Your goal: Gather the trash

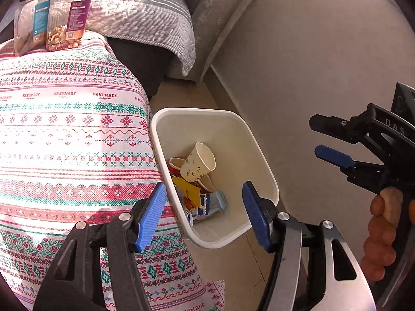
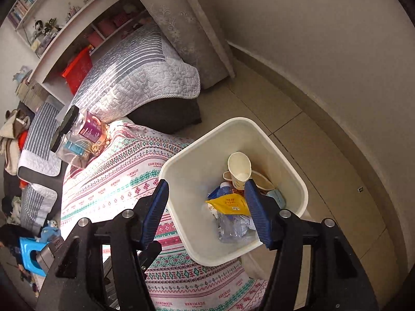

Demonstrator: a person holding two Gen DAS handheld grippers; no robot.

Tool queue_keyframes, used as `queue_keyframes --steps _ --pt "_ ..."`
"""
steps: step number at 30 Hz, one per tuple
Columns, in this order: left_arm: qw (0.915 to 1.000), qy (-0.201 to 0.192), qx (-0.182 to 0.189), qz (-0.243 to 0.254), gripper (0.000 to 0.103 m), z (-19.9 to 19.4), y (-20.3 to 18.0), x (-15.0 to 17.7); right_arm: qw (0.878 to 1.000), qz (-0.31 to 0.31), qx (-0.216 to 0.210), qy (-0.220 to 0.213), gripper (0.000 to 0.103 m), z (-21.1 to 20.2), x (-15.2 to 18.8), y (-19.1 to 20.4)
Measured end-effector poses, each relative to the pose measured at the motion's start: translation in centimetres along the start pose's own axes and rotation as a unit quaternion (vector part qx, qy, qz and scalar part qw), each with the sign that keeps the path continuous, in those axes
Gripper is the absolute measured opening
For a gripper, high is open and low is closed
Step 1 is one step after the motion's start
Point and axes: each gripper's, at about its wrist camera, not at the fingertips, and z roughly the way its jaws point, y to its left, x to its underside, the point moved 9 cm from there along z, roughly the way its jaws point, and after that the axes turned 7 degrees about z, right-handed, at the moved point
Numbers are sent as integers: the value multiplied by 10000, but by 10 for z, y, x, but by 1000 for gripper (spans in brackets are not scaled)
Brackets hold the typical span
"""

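A white waste bin [image 1: 192, 111] [image 2: 233, 121] stands on the floor beside a cloth-covered table. Inside it lie a paper cup [image 1: 198, 162] [image 2: 240, 167], a yellow wrapper [image 1: 188, 190] [image 2: 229, 203], a blue-and-white packet [image 1: 212, 203] and crumpled clear plastic [image 2: 233, 226]. My left gripper [image 1: 203, 194] hangs open over the bin's near rim with nothing between its blue pads. Over the same bin my right gripper [image 2: 206, 186] [image 1: 315, 137] is also open and empty. A person's hand [image 1: 381, 228] holds the right gripper's handle at the right edge of the left wrist view.
The table's patterned red, green and white cloth [image 1: 72, 129] [image 2: 116, 176] touches the bin's left side. Two clear snack jars [image 1: 52, 20] [image 2: 77, 132] stand at its far end. Beyond are a grey quilted cushion [image 1: 140, 10], a curtain [image 2: 186, 33], shelves with a red basket [image 2: 77, 70] and a blue stool [image 2: 28, 254].
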Motion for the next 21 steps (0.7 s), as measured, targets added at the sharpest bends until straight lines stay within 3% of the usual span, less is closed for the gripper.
queue_keyframes --steps 4,8,10,13,16,19,21 --pt "9994 -52 -207 -279 60 -25 29 -3 9999 -127 19 -13 58 3 3 10" --pt "9973 -61 -649 -347 61 -51 50 -3 9993 -362 76 -40 62 9 9 28" --pt "9951 -88 -901 -385 66 -65 61 -2 9986 -513 104 -28 62 12 17 38" --pt "9880 -153 -1511 -263 71 -97 75 11 9965 -834 87 -70 66 12 34 61" --pt "9825 -53 -1835 -323 72 -129 94 31 9925 -1212 75 -166 70 8 58 85" --pt "9750 -335 -2178 -283 75 -169 107 33 9880 -1513 37 -303 72 0 88 105" --pt "9717 -546 -2283 -256 79 -190 108 34 9867 -1561 16 -461 79 -10 105 110"
